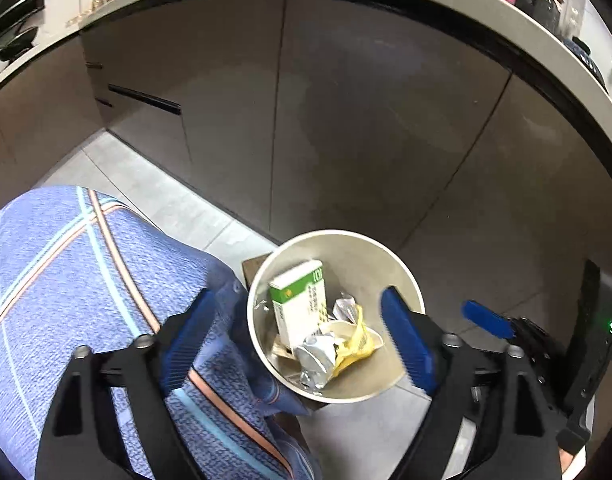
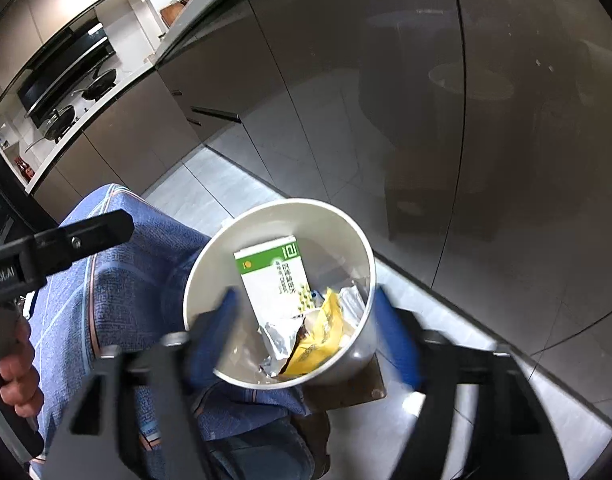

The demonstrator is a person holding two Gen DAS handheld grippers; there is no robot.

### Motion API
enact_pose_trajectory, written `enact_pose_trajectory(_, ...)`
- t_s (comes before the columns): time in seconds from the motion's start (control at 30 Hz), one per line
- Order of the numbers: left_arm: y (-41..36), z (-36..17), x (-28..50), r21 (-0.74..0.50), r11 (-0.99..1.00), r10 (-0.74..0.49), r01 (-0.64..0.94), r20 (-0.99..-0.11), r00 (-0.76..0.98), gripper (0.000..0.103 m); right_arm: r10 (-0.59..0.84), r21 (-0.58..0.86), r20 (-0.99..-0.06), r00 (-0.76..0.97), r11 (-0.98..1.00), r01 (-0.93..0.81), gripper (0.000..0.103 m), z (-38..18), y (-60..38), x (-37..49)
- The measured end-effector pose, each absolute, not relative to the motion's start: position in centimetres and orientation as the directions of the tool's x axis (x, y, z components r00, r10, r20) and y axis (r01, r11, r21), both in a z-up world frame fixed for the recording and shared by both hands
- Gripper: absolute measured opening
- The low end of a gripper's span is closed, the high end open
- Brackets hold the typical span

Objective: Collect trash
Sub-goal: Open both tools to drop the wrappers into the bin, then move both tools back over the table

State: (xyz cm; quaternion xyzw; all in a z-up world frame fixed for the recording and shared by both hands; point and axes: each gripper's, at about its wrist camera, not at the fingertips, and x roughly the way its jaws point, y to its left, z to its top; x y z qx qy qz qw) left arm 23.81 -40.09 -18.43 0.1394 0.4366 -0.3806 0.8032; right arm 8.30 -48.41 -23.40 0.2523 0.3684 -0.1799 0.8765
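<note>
Left gripper [image 1: 297,340] fingers [image 1: 406,344] spread wide, nothing pinched between them. Right gripper [image 2: 306,336] fingers [image 2: 394,340] likewise spread and empty. Below and between both pairs, white bin [image 1: 398,280] on the floor, holding a green-and-white box [image 1: 297,300], crumpled silver foil [image 1: 316,354] and a yellow wrapper [image 1: 356,346]. Just left of the fingers, blue patterned cloth [image 1: 85,280]. Beyond, grey cabinet doors [image 1: 366,120] under a bench [image 1: 486,20].

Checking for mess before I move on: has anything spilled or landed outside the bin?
Nothing stands out. The green-and-white carton, crumpled silver foil and yellow wrapper all lie inside the round white bin; no litter shows on the visible pale tiled floor.
</note>
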Motion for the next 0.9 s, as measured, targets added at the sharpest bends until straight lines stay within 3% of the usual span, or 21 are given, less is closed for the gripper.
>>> enact_pose_trajectory(0.07,-39.4,-18.1,23.6,-0.101,0.686,-0.487,0.72,-0.799,0.353,0.095,-0.13,0.312,-0.724,0.677,0.814,0.49,0.098,-22.9,-48.3,8.2)
enact_pose_trajectory(0.1,-39.1,-17.8,23.6,-0.094,0.696,-0.486,0.711,-0.791,0.371,0.094,-0.129,0.312,-0.723,0.679,0.816,0.487,0.1,-22.8,-48.3,8.1)
enact_pose_trajectory(0.5,-35.3,-14.1,23.1,-0.126,0.737,-0.508,0.665,-0.751,0.422,0.094,-0.117,0.282,-0.706,0.698,0.858,0.429,0.1,-19.6,-45.8,9.1)
enact_pose_trajectory(0.9,-26.7,-8.5,22.5,-0.161,0.797,-0.513,0.582,-0.688,0.513,0.094,-0.094,0.242,-0.659,0.746,0.913,0.329,0.1,-14.4,-40.4,9.9)
